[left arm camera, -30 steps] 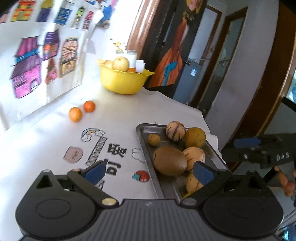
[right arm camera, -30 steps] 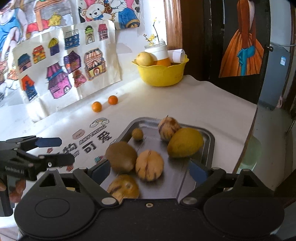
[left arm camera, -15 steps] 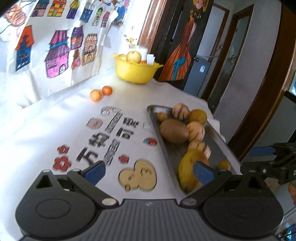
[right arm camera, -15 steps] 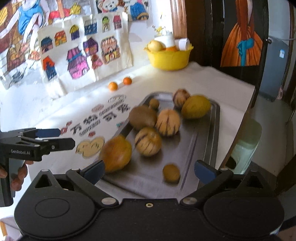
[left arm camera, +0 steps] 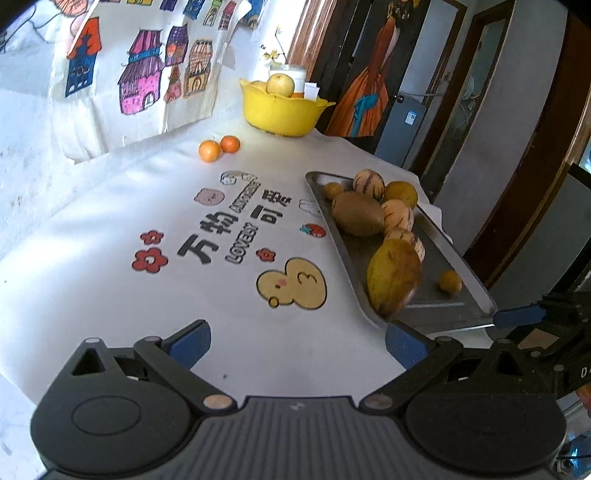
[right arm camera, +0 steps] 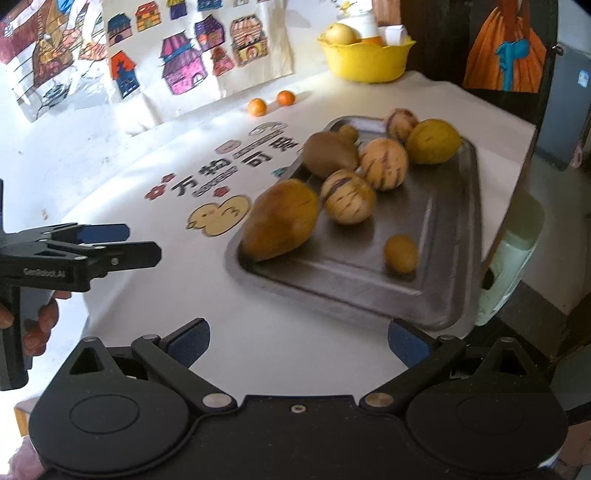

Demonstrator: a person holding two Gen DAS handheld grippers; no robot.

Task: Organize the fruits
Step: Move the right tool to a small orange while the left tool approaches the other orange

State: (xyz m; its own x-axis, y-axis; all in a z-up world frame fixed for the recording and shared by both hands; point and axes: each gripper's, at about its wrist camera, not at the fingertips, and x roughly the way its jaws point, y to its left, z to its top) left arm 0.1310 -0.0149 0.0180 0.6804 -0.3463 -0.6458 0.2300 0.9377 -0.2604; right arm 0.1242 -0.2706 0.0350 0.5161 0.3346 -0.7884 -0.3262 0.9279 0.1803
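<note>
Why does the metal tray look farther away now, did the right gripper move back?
Yes. The right gripper pulled back: the tray sat under its fingertips before, and now bare tablecloth lies between them.

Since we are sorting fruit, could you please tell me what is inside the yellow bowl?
In the yellow bowl sit a pale round fruit, a white container and something orange. The bowl's wall hides whatever lies lower.

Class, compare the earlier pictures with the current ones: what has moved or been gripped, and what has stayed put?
Both tools have pulled back from the metal tray, so more tablecloth shows. The right tool has just been opening, nothing between its jaws; the left tool is open and empty too. Nothing was gripped. The tray fruits, two oranges and yellow bowl stayed put.
</note>
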